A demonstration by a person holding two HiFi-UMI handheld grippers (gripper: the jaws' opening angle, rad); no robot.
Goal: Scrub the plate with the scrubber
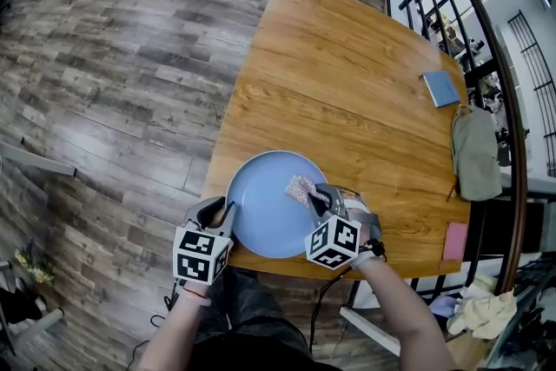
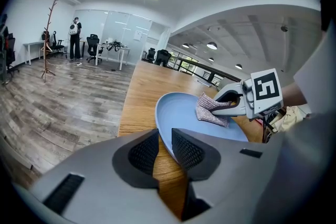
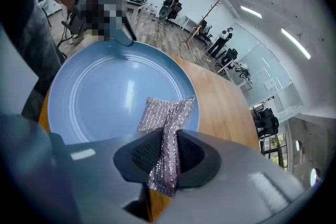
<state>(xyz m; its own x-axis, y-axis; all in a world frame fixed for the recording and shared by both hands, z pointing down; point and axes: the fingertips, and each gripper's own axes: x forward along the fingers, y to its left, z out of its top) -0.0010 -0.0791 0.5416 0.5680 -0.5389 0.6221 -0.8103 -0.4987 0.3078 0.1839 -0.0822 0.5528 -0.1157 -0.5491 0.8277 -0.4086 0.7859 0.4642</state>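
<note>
Plate: here's the blue plate (image 1: 261, 217), at the near edge of the wooden table (image 1: 347, 74), right in front of the person.
Left gripper: the left gripper (image 2: 164, 148) is clamped on the plate's near-left rim, which runs edge-on between the two pads.
Left arm: the left forearm (image 1: 178, 321) comes straight up from the bottom of the head view, marker cube on top, jaws pointing in at the rim.
Right gripper: the right gripper (image 3: 168, 152) is squeezed tight on the scrubber (image 3: 167, 113), a silvery mesh cloth folded between the pads.
Scrubber: its free end fans out onto the right part of the plate.
Right arm: the right forearm (image 1: 408, 317) cuts in from the lower right, gripper angled leftward over the plate's right side.
Far side: a blue notebook (image 1: 441, 88) and a grey bag (image 1: 476, 152) are over by the table's right edge.
</note>
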